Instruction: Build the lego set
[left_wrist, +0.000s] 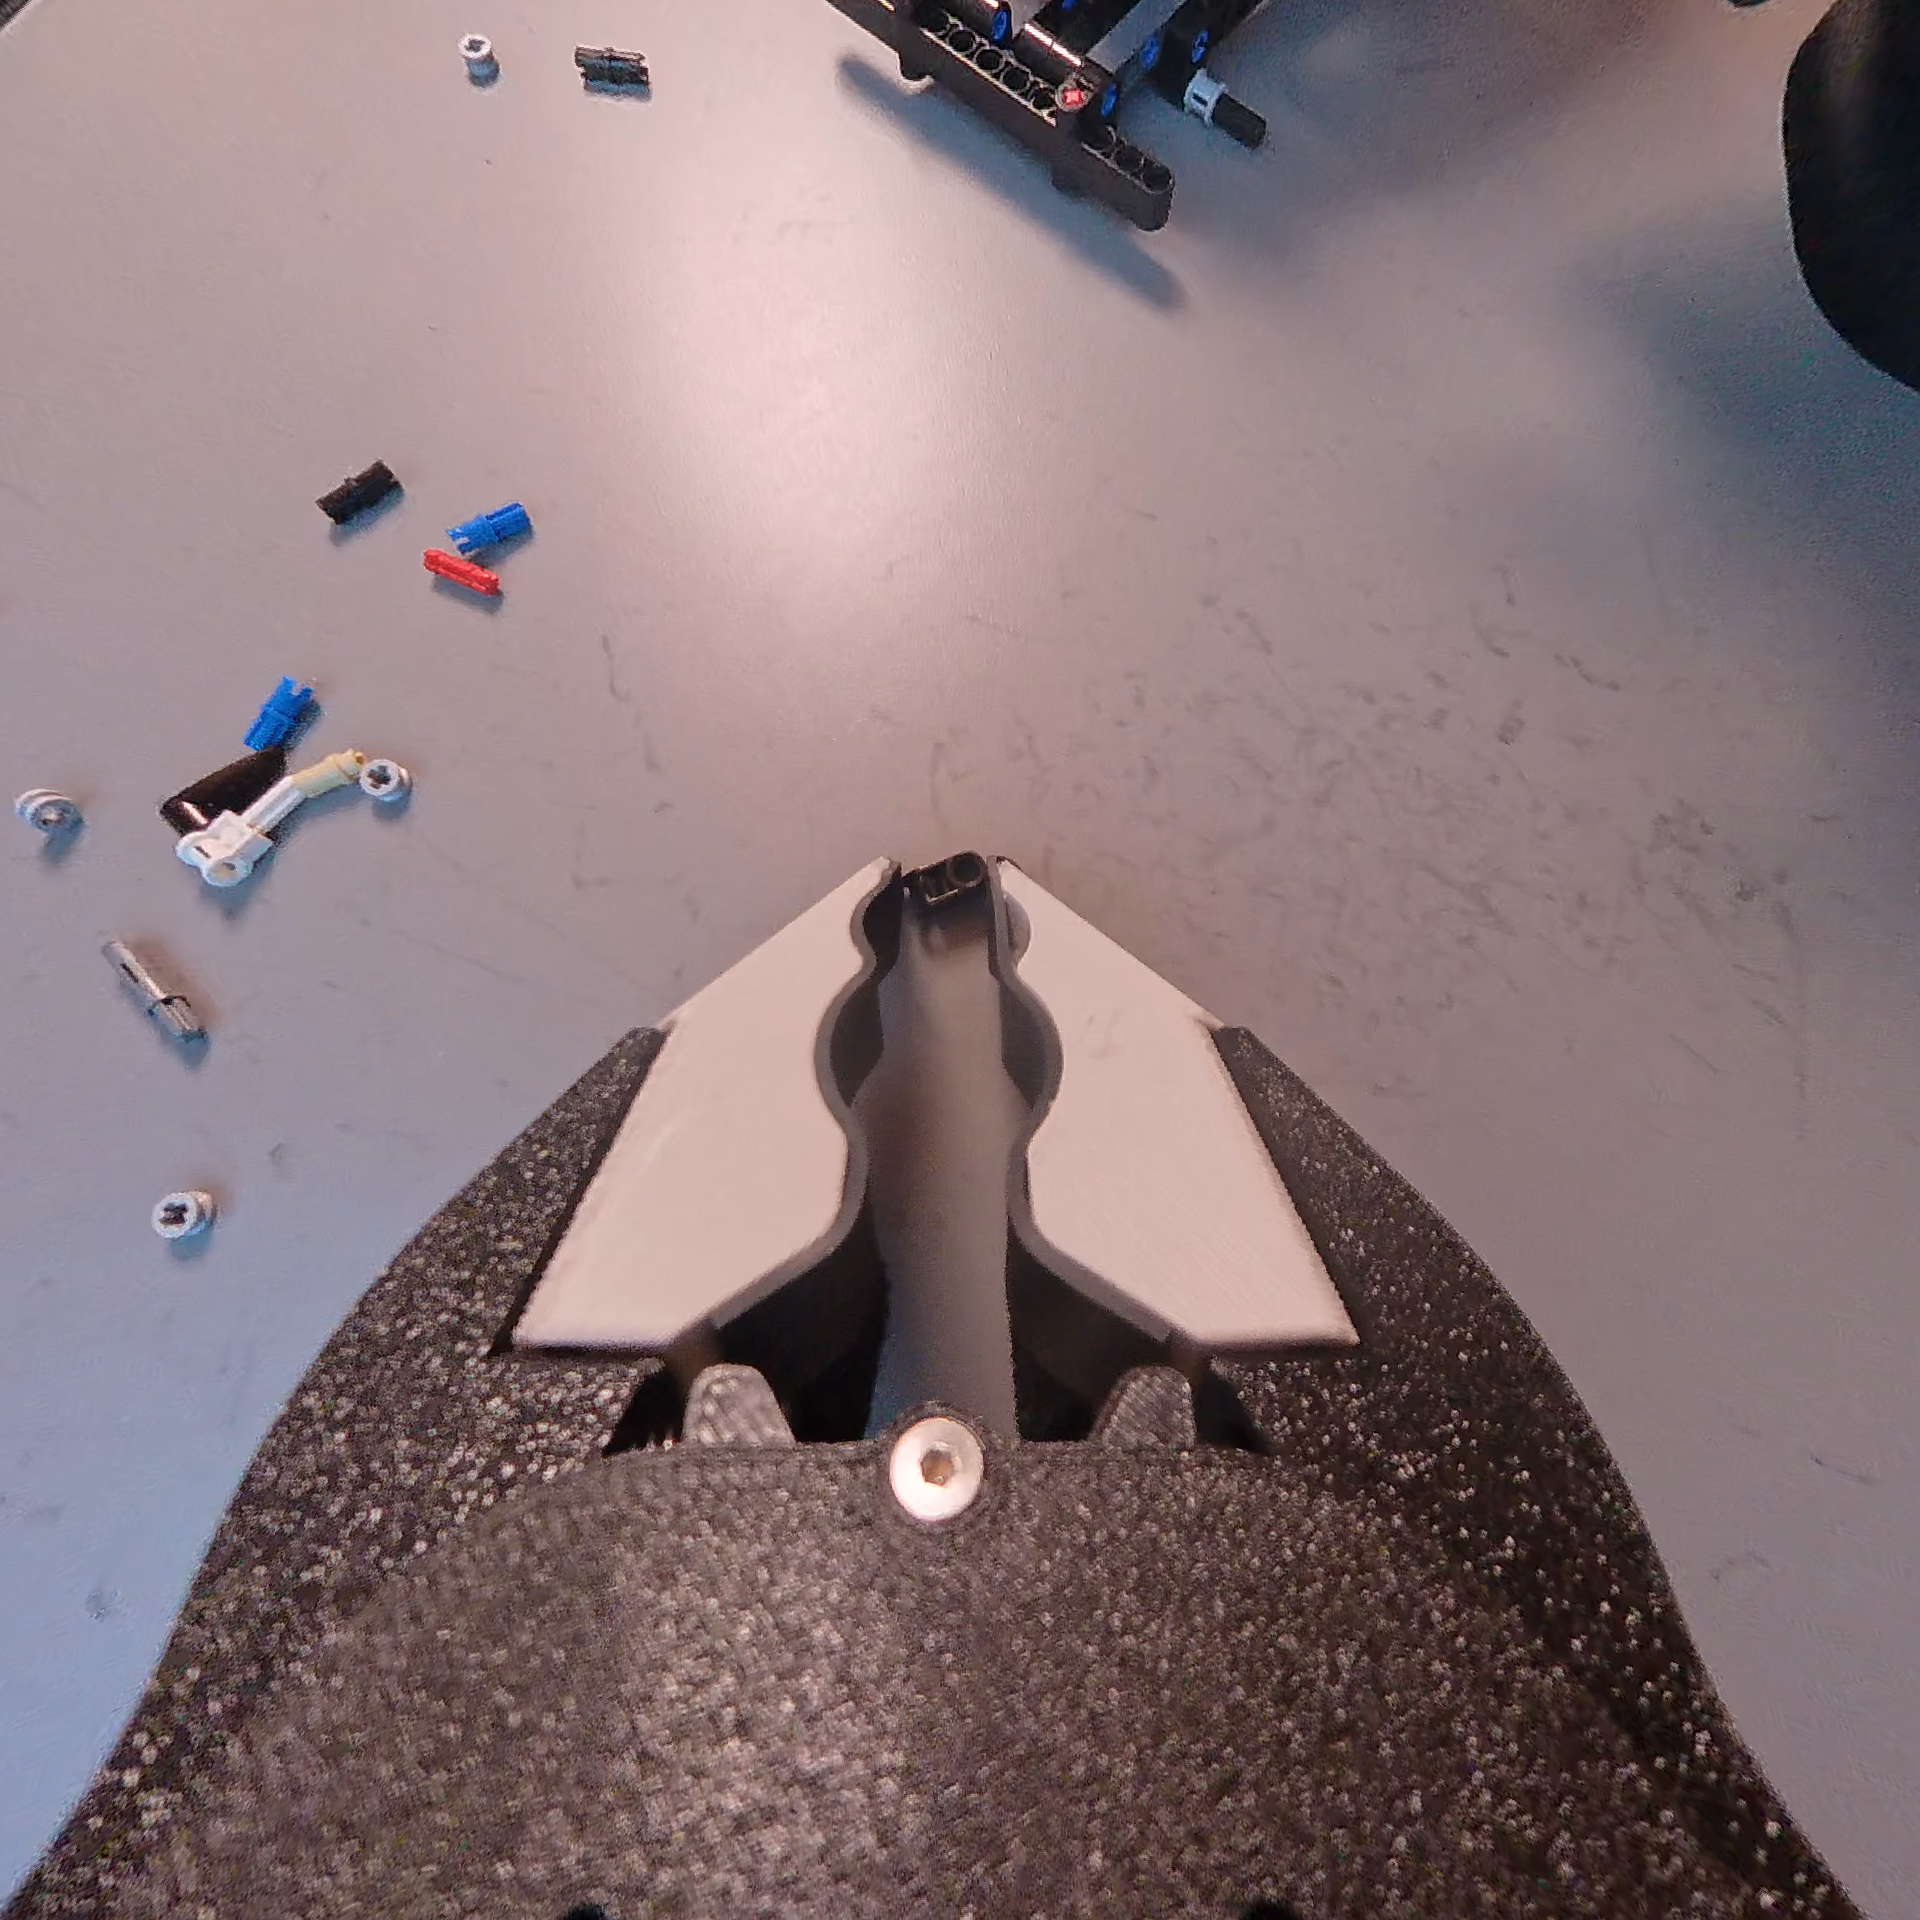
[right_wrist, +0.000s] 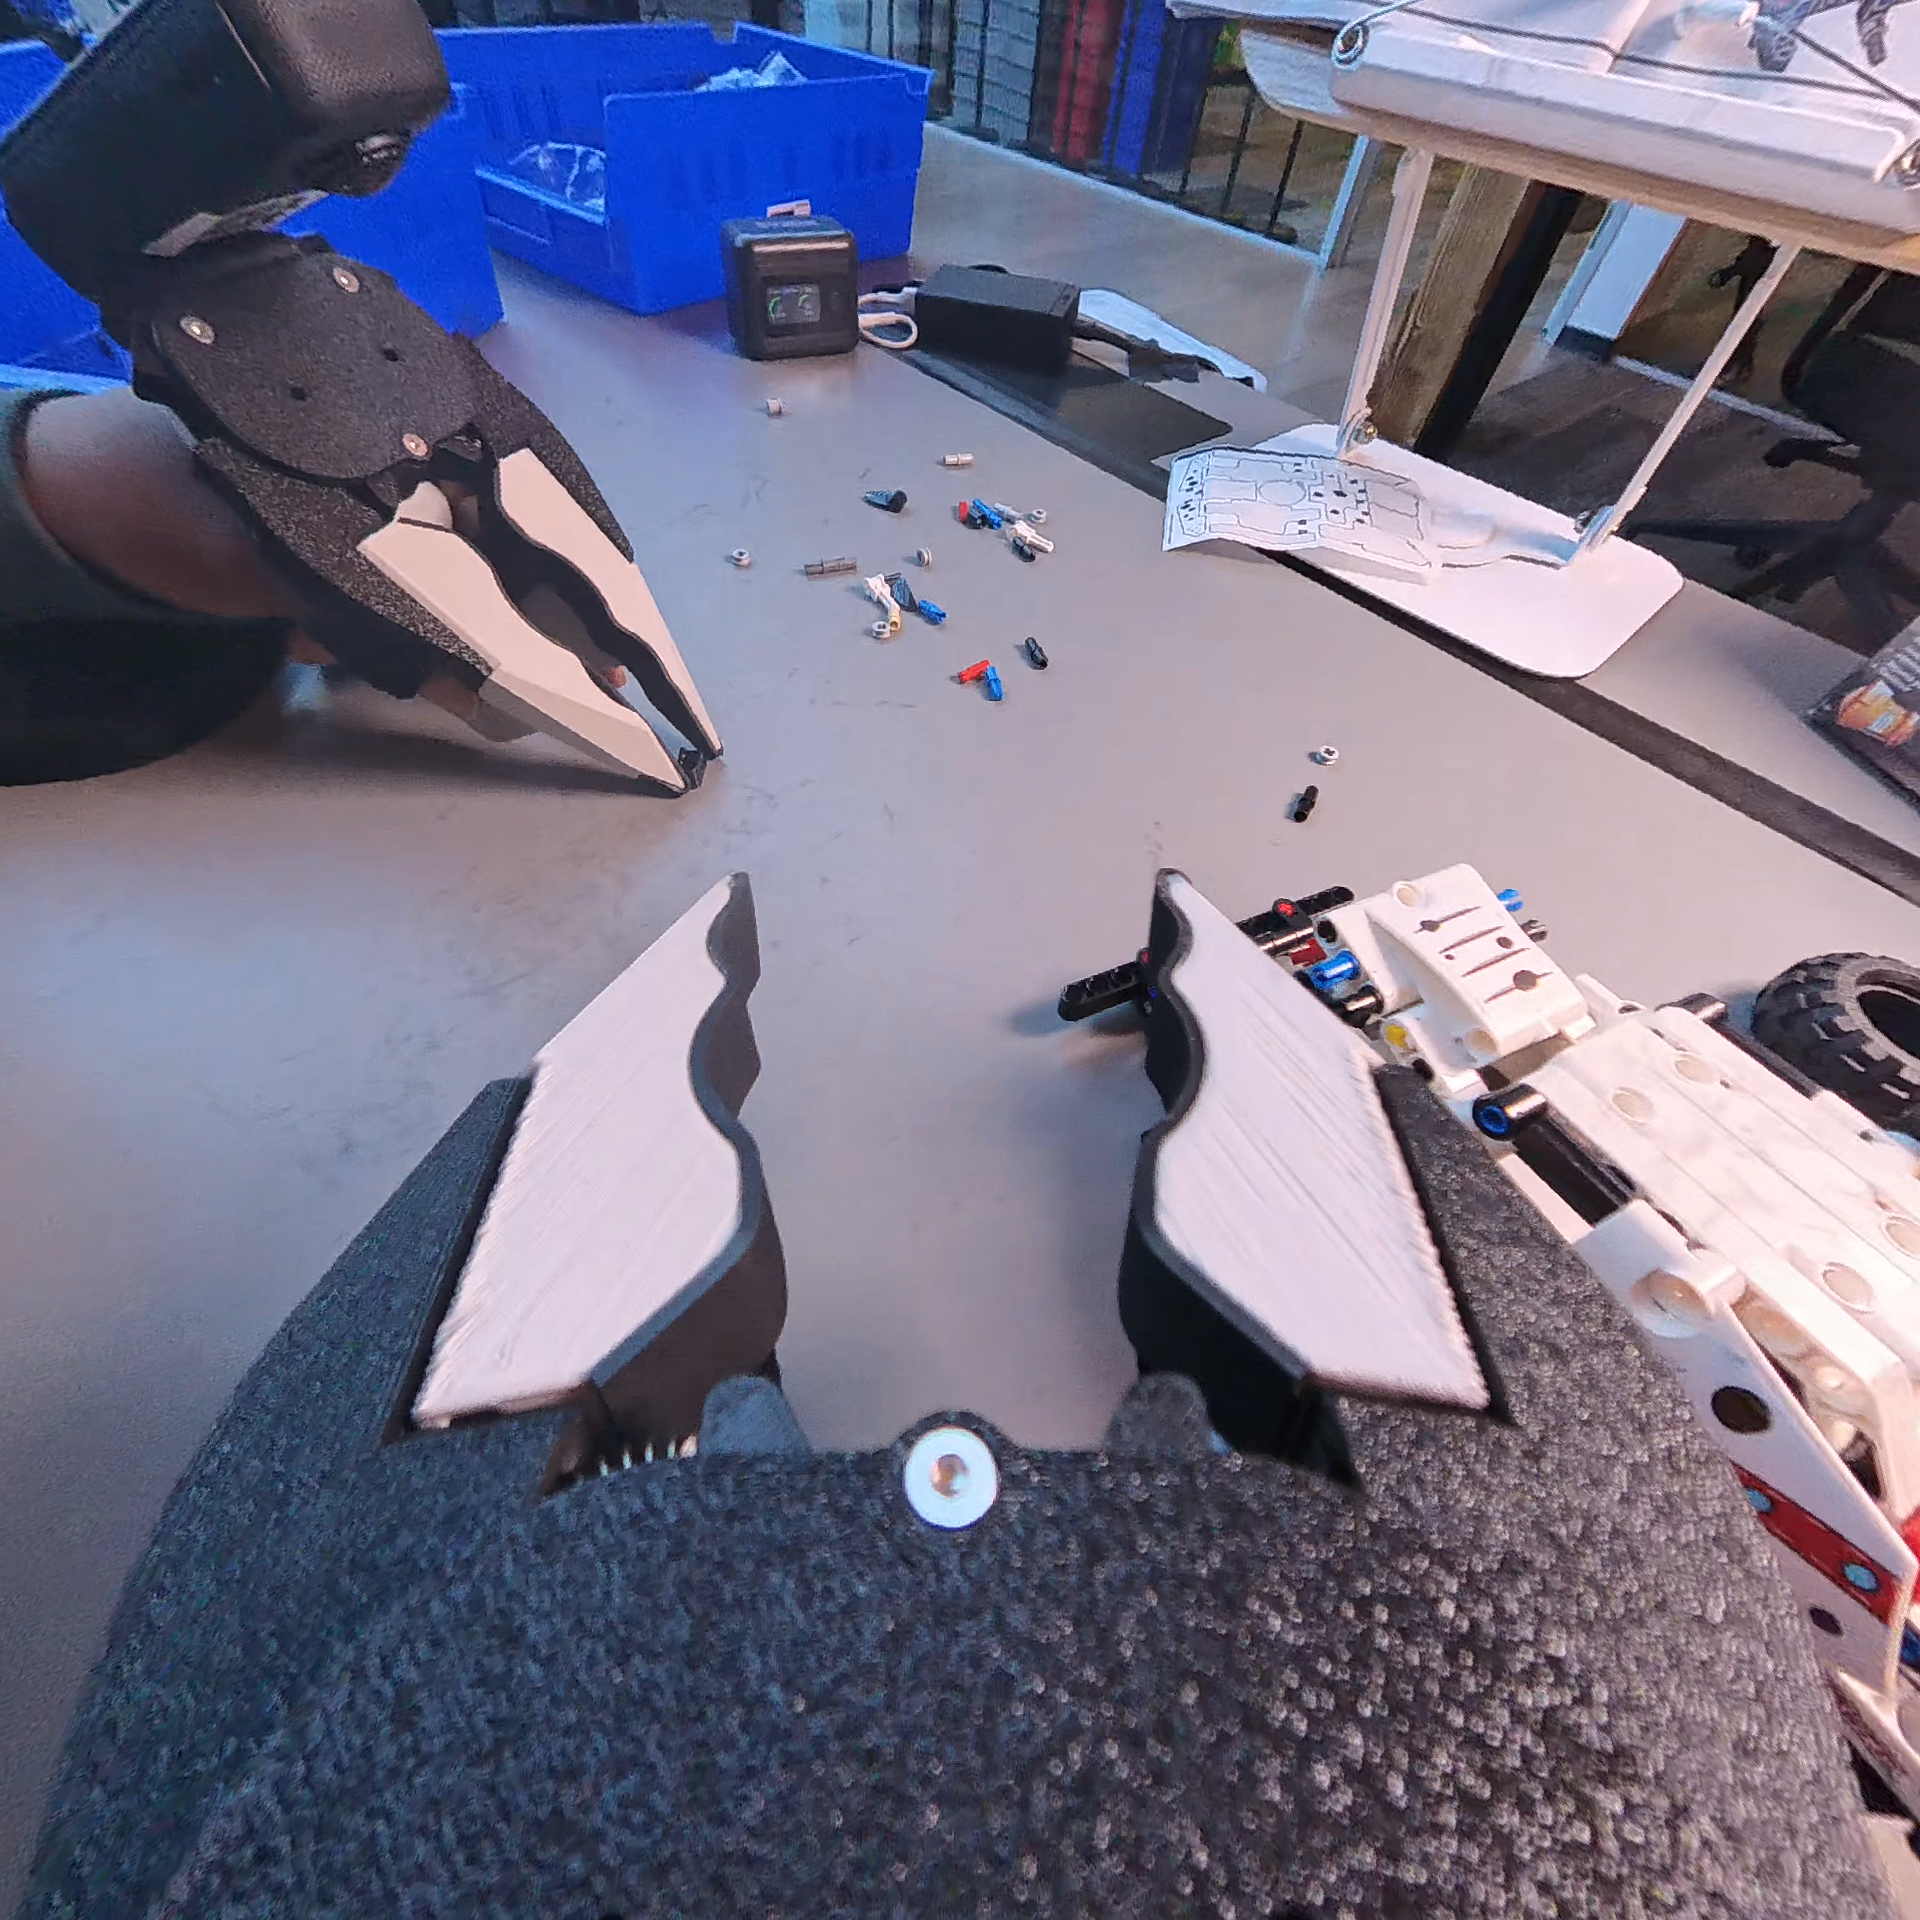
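Pinching a small black connector piece (left_wrist: 954, 883) at its very tips, the left gripper (left_wrist: 948, 873) points down at the grey worktop (left_wrist: 1039, 571), its jaws nearly together around the piece. In the right wrist view the same gripper (right_wrist: 694, 767) touches or hangs just above the worktop. The right gripper (right_wrist: 951, 914) stands wide open and empty over bare worktop. Just beside its right finger lies the partly built white lego vehicle (right_wrist: 1558, 1091), with a black beam (right_wrist: 1101, 992) sticking out at its front and a loose black tyre (right_wrist: 1849, 1023) behind it. Small loose pins and bushes (right_wrist: 935, 592) lie scattered farther back, well apart from both grippers. Two blue bins (right_wrist: 707, 145) stand at the far edge.
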